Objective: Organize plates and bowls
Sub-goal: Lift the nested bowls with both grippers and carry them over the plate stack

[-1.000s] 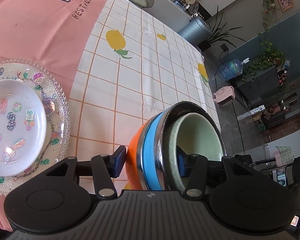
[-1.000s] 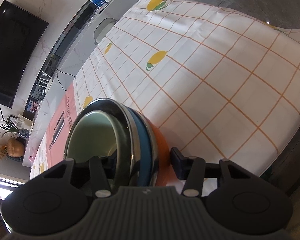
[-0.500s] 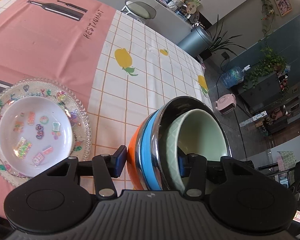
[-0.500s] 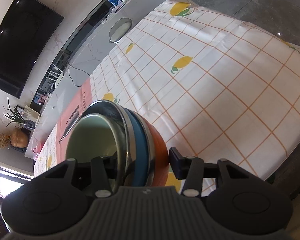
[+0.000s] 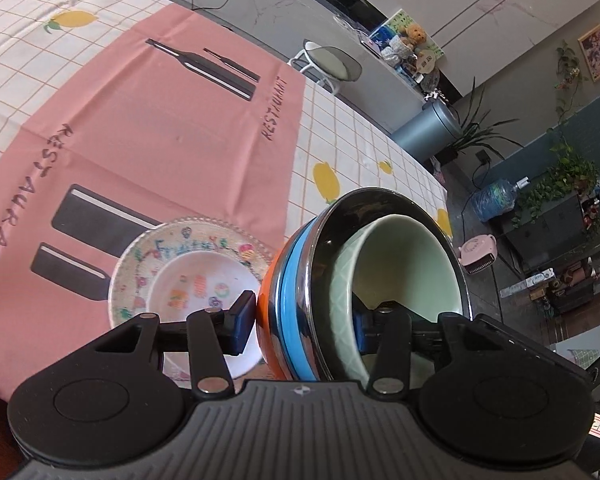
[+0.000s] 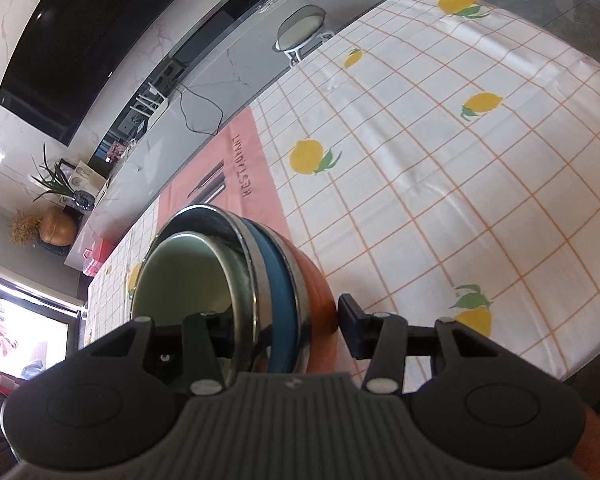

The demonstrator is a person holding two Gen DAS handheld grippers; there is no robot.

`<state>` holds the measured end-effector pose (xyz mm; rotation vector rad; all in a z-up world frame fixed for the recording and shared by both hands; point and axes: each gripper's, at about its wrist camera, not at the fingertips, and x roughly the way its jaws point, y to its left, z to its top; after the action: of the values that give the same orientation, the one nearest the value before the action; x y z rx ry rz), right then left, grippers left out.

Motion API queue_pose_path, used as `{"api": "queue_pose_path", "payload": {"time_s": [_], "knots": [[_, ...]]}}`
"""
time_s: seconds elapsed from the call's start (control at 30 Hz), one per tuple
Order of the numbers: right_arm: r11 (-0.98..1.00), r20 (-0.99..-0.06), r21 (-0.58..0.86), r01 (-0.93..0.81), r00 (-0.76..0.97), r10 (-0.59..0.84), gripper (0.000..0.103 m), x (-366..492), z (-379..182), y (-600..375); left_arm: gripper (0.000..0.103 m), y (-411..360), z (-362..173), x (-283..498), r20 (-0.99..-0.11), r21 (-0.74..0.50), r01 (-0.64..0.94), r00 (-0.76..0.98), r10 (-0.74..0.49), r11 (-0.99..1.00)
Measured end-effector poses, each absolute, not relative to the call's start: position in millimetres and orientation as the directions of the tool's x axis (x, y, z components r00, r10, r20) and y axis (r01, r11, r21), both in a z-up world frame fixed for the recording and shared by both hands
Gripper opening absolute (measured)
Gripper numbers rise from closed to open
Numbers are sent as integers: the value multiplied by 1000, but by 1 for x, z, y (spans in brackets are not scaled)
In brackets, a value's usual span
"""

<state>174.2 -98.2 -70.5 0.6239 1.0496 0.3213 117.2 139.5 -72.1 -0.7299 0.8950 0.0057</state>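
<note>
A stack of nested bowls (image 5: 300, 320) is held in the air between both grippers: orange outside, then blue, then steel, with a pale green bowl (image 5: 400, 268) innermost. My left gripper (image 5: 304, 324) is shut on the stack's rim from one side. My right gripper (image 6: 284, 328) is shut on the same stack (image 6: 284, 300) from the other side. A clear patterned glass plate (image 5: 140, 264) holding a white decorated plate (image 5: 188, 292) lies on the pink placemat, below and left of the stack.
The table has a lemon-check cloth (image 6: 440, 168) and a pink "RESTAURANT" placemat (image 5: 140, 132). The table's edge runs on the right (image 6: 580, 340). A stool (image 5: 332, 64) stands beyond the far edge.
Both grippers have lifted the bowl stack and carried it toward the plates, which now lie closer under the stack. Both grips are unchanged.
</note>
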Motion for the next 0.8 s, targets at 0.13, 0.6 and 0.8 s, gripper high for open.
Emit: {"api": "queue_pose_path", "payload": {"time_s": [0.13,0.6,0.8], "knots": [[786,-714,618,25,437,547,47,177,-75,-73,52,161,-77,112,-723,-575,-340,636,-268,744],[800,-748,600,5,357,559,47,186,-94,-35,52,194,-98,108,-760,-566,-417,599,-254,711],[801,-754,599,12,344,559,47,188,-103,-33,52,193,-102,109,-764,-559,-416,595,-250,717]]}}
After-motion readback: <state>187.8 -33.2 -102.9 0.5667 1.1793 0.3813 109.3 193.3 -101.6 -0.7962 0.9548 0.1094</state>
